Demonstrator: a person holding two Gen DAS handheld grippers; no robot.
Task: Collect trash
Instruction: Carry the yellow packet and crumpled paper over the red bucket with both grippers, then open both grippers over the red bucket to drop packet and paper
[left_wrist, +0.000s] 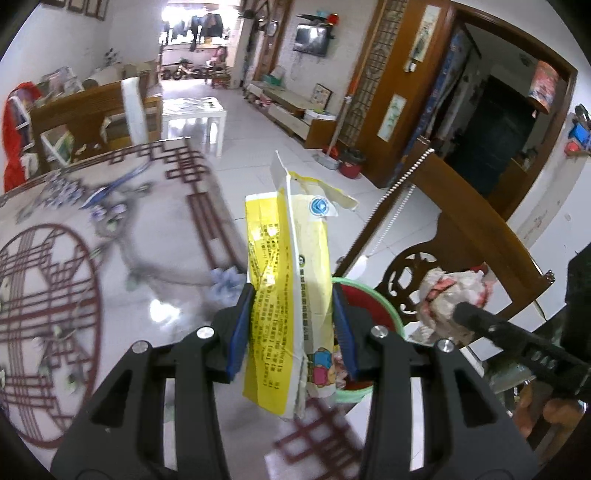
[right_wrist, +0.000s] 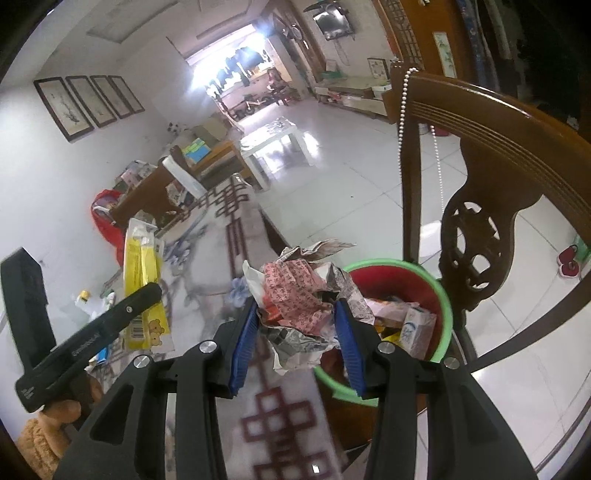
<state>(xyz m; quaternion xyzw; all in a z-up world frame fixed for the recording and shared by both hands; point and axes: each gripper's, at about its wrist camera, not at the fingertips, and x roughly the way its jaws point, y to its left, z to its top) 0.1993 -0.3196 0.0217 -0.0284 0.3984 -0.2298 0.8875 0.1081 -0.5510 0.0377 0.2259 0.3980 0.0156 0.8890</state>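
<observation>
Tabletop with dark red lattice and blue flower print, glossy, filling the left of both wrist views, blurred in places. Wooden chair with carved, pierced back at three o'clock of the table edge, white bead string hanging over its top rail. Red bin with green rim, just beyond the table edge at about two o'clock from the right gripper, already holding cartons and scraps.

Left gripper with blue pads clamped on a flattened yellow carton, held upright, torn top at twelve o'clock, cartoon bear print near the bottom. Bin rim peeking out just behind the carton at three o'clock.

Right gripper with blue pads pressed on a crumpled newspaper wad, pink and grey printed sheets, held over the table edge beside the bin at its nine o'clock.

Small pale blue wad, possibly tissue, lying on the table at ten o'clock of the left gripper's pads.
</observation>
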